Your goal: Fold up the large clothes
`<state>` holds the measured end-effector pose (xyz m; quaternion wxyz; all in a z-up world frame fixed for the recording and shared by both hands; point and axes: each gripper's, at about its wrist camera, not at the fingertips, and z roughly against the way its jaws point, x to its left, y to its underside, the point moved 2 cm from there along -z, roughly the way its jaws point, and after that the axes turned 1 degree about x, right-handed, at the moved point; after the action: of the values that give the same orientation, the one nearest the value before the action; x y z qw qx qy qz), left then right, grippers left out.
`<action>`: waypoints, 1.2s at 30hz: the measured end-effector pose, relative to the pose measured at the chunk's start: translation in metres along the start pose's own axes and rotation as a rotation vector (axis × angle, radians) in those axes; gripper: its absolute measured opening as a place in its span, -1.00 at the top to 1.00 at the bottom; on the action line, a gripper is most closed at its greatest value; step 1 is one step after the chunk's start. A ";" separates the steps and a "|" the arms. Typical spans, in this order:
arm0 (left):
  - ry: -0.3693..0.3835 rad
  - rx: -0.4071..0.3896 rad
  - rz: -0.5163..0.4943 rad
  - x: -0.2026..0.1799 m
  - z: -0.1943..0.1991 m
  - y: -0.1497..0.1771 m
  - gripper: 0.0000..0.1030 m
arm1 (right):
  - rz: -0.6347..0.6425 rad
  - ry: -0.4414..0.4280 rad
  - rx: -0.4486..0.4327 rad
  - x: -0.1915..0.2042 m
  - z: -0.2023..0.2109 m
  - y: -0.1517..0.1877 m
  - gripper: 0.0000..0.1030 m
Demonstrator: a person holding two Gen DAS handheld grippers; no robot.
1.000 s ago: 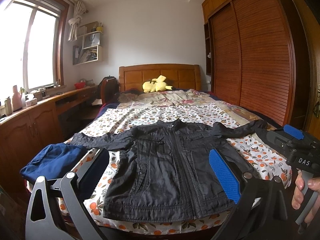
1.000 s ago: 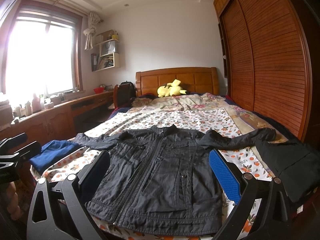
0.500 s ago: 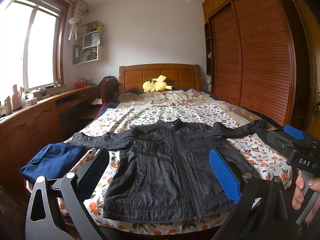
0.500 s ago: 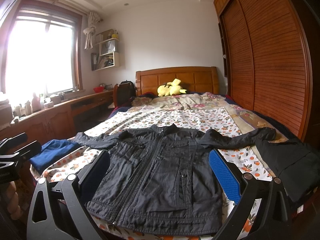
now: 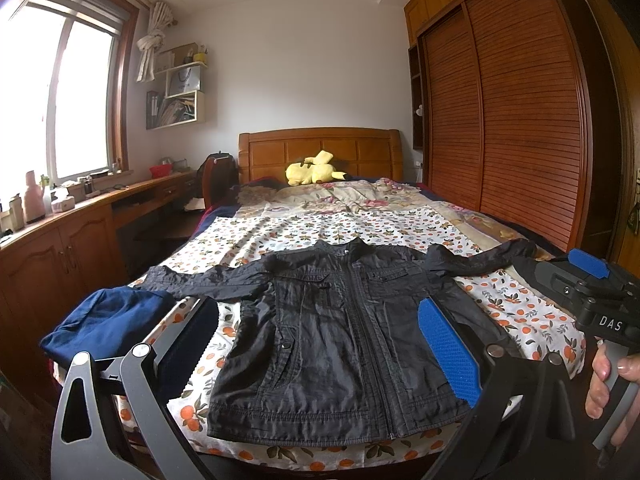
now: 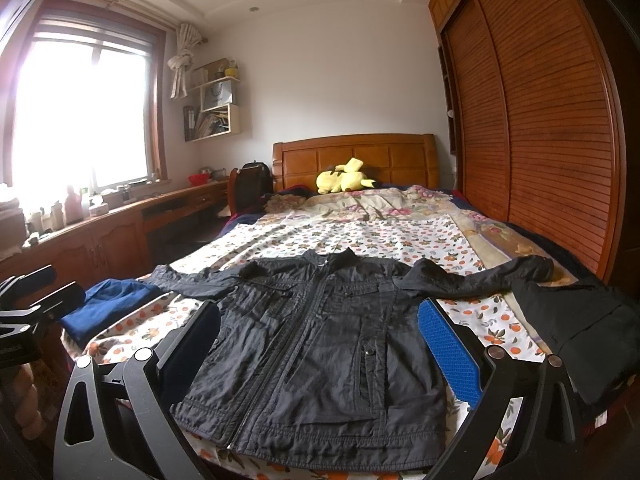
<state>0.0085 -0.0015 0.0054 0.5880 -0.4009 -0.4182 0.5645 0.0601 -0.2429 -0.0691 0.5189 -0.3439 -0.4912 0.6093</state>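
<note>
Tools (image 5: 316,344) apart over jacket (image 5: 340,340); blue garment (image 5: 108,320) beside

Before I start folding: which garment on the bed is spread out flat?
The black jacket in the middle, sleeves outstretched; the blue garment and the dark one lie bunched.

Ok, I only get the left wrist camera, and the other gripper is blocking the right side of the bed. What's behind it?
Observer: A black folded garment lies at the right edge of the bed.
Operator: Is the jacket's sleeve touching it?
Observer: On the black jacket, the sleeve end lies right against the garment's far corner. They look like they touch.
Operator: And is the other gripper open?
Observer: Yes. The right gripper has its fingers wide apart with nothing held between them.
</note>
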 end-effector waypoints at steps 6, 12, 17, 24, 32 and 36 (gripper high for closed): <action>-0.001 0.003 0.002 0.001 -0.003 0.002 -0.95 | 0.001 -0.001 0.004 0.001 0.000 0.001 -0.86; -0.005 0.027 0.006 0.009 -0.016 0.012 -0.95 | -0.003 -0.009 0.031 0.005 -0.014 0.010 -0.86; -0.011 0.049 0.013 0.016 -0.027 0.020 -0.95 | -0.002 -0.011 0.050 0.004 -0.024 0.015 -0.86; -0.034 0.078 0.022 0.030 -0.046 0.030 -0.95 | 0.009 -0.034 0.065 0.007 -0.042 0.020 -0.86; -0.069 0.116 0.034 0.049 -0.069 0.039 -0.95 | 0.041 -0.067 0.079 0.014 -0.072 0.024 -0.86; -0.080 0.134 0.040 0.059 -0.083 0.044 -0.95 | 0.058 -0.084 0.080 0.019 -0.087 0.025 -0.86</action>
<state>0.0731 0.0589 -0.0612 0.5848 -0.3459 -0.3944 0.6187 0.1290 -0.2030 -0.1160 0.4935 -0.3110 -0.4775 0.6571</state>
